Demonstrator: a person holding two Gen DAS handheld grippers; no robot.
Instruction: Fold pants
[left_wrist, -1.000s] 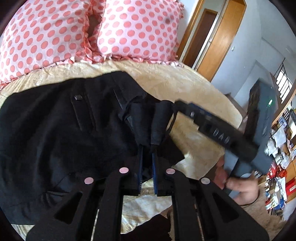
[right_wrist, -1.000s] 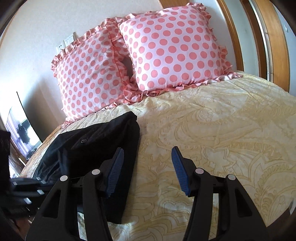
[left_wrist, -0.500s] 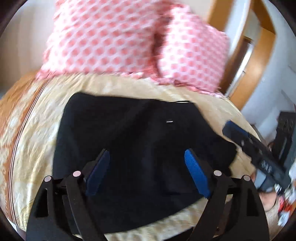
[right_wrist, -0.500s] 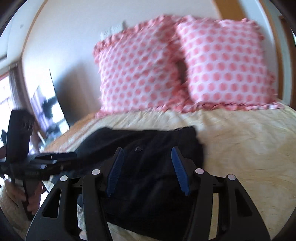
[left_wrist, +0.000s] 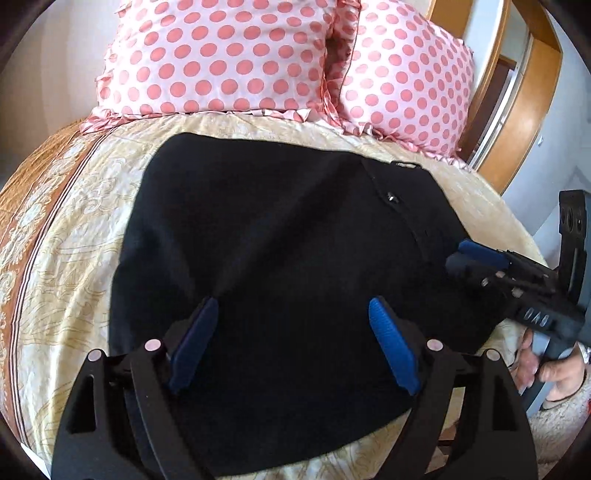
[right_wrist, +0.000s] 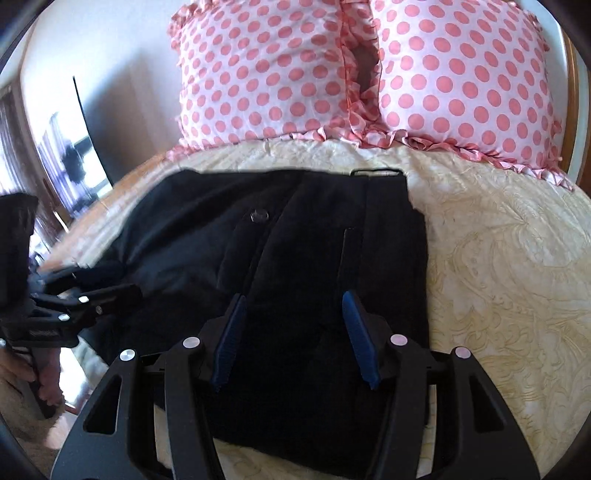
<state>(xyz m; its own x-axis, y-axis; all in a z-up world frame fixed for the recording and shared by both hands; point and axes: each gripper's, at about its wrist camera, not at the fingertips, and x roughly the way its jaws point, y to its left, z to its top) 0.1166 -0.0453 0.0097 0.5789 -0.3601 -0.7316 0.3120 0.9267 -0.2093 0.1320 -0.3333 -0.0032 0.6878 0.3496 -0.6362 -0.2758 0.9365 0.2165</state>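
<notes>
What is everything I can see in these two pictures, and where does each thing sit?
pants: one pair, black, folded and lying flat on the bed
button: one, dark, on the pants
pillows: two, pink with darker pink dots, standing side by side at the head of the bed
bedspread: one, cream with a swirl pattern, under the pants
door frame: wooden, to the right behind the bed
left gripper: black with blue pads, open, over the pants
right gripper: black with blue pads, open, over the pants
</notes>
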